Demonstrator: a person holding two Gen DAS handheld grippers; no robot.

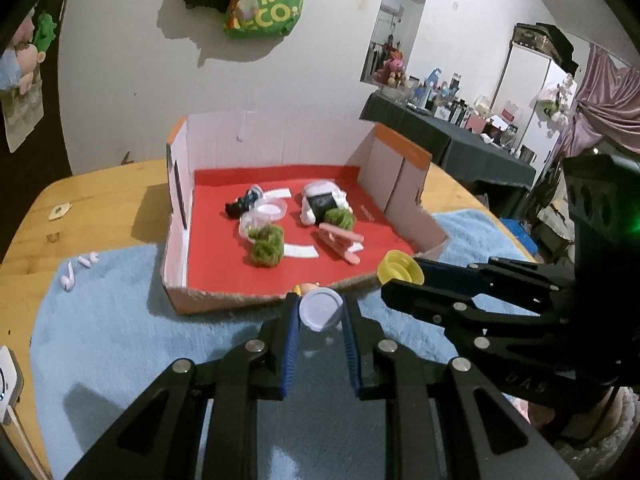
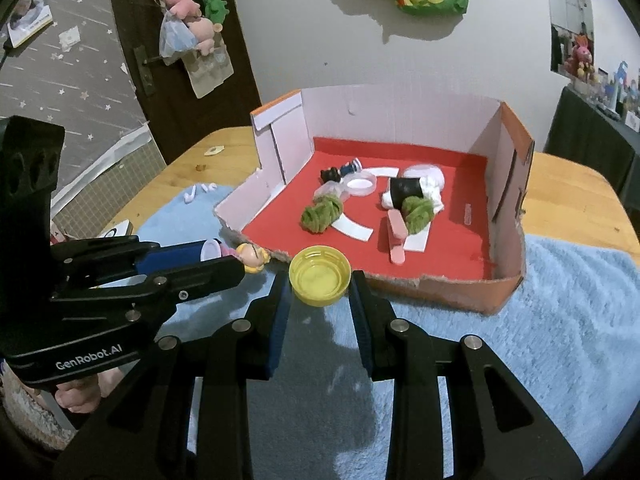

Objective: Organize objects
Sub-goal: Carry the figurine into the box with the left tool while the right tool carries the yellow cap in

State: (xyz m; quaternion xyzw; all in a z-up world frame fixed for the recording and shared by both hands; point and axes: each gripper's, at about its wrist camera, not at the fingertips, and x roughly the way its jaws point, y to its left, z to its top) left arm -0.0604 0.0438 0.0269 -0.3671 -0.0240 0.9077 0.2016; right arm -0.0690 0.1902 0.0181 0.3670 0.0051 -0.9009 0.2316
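Yellow cap between right claw fingertips

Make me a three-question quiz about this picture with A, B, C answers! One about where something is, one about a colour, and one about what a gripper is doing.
1. Where are the pink earbuds?
A. In the box
B. On the blue towel, left of the box
C. In a gripper

2. What colour is the cap in the right gripper?
A. Yellow
B. Black
C. Red

3. What is the left gripper doing?
A. Hanging wide open and empty
B. Holding a white cap
C. Holding a green yarn ball

Answers: 1 B, they lie on the blue towel outside the cardboard box. 2 A, the open cap between its fingers is yellow. 3 B, the white cap sits clamped between the blue pads.
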